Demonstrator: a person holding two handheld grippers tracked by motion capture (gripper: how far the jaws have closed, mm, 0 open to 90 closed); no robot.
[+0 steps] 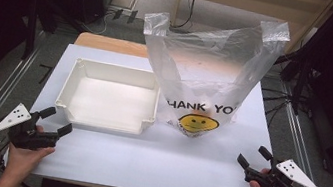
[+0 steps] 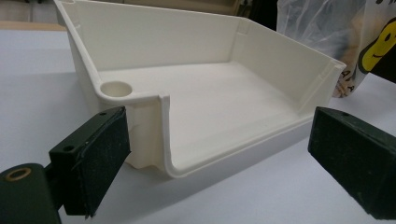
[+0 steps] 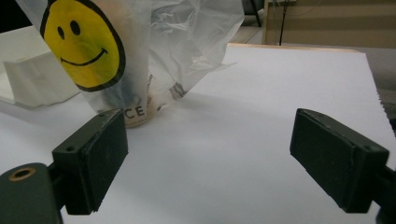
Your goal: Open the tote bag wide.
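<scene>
The thin clear plastic bag with a yellow smiley face (image 1: 204, 87) stood upright toward the bench's far right, beside the empty white plastic tray (image 1: 109, 95); a careless pinch could likely topple it. The left gripper (image 1: 55, 121) and right gripper (image 1: 253, 156) waited near the front corners, jaws wide open, touching nothing.

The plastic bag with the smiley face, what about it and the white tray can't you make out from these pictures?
- Plastic bag: contents blurred behind the film in the high view; the right gripper view shows a cup-like base lettered "CE", the rest covered by the smiley print.
- Bag lettering: last letter lost in a fold, high view.
- White tray: far left corner cut off by the top edge, left gripper view.
</scene>
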